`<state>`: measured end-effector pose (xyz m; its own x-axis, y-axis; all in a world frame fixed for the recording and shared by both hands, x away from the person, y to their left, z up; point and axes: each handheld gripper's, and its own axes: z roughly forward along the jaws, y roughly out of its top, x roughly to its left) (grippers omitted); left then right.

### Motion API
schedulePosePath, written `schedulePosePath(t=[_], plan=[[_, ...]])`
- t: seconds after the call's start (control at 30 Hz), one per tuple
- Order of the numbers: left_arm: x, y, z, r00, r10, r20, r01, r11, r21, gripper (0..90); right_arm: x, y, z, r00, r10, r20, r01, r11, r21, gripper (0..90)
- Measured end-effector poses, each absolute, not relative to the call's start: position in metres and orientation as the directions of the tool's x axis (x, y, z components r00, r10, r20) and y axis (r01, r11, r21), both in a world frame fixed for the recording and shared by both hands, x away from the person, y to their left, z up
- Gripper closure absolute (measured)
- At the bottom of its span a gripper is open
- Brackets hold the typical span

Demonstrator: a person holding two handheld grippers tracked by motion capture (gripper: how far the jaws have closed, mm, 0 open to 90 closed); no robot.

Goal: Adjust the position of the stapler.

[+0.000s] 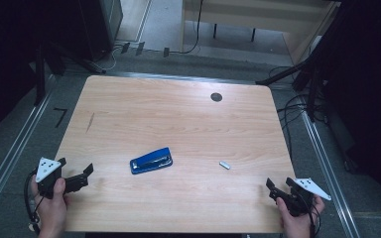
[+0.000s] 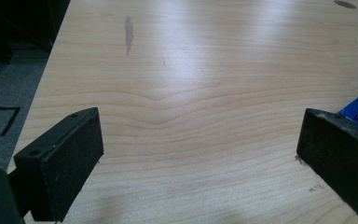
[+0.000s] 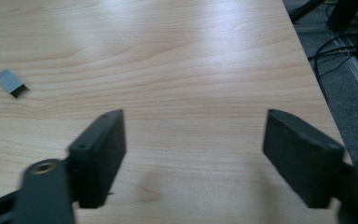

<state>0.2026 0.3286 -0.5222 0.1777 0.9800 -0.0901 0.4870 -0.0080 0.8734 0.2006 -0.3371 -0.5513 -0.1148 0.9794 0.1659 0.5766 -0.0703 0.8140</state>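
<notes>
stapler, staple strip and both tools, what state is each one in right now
stapler: shut, lying flat near the middle of the table, nothing touching it
staple strip: lying loose on the table right of the stapler, apart from it
left tool: jaws open, nothing between them, held at the table's near left corner
right tool: jaws open, nothing between them, held at the near right corner

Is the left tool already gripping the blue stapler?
No, the left tool is open over bare table, apart from the blue stapler.
</notes>
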Motion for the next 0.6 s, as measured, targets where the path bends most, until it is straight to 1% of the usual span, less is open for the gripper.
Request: schedulePosePath(t=[0.03,0.17,0.27,0.33,0.47,0.5,0.53,0.57,0.6], plan=[[0.202,0.328,-0.522,0.183,0.980,-0.083,0.487,-0.017,0.873,0.6,0.201,-0.336,-0.551,-0.127,0.979,0.161,0.577,-0.060,0.815,32.4],[0.203,0.327,-0.522,0.183,0.980,-0.075,0.489,-0.025,0.872,0.6,0.202,-0.330,-0.550,-0.185,0.975,0.122,0.537,-0.003,0.844,32.4],[0.205,0.326,-0.522,0.184,0.980,-0.076,0.492,-0.024,0.870,0.6,0.201,-0.324,-0.546,-0.210,0.974,0.091,0.523,0.033,0.852,36.6],[0.206,0.326,-0.522,0.178,0.981,-0.076,0.493,-0.022,0.870,0.6,0.201,-0.321,-0.542,-0.230,0.969,0.095,0.528,0.042,0.848,39.9],[0.207,0.327,-0.522,0.170,0.982,-0.085,0.498,-0.011,0.867,0.6,0.200,-0.314,-0.533,-0.279,0.946,0.163,0.565,0.024,0.825,41.2],[0.207,0.327,-0.522,0.170,0.982,-0.085,0.498,-0.011,0.867,0.6,0.200,-0.314,-0.533,-0.279,0.946,0.163,0.565,0.024,0.825,41.2],[0.207,0.328,-0.522,0.175,0.980,-0.099,0.499,-0.001,0.867,0.7,0.201,-0.306,-0.526,-0.322,0.930,0.177,0.561,0.037,0.827,40.7],[0.207,0.328,-0.522,0.175,0.980,-0.099,0.499,-0.001,0.867,0.7,0.201,-0.302,-0.522,-0.341,0.924,0.174,0.554,0.048,0.831,40.6],[0.206,0.330,-0.522,0.170,0.978,-0.120,0.500,0.019,0.866,0.7,0.202,-0.297,-0.518,-0.355,0.918,0.174,0.553,0.057,0.831,40.0]])
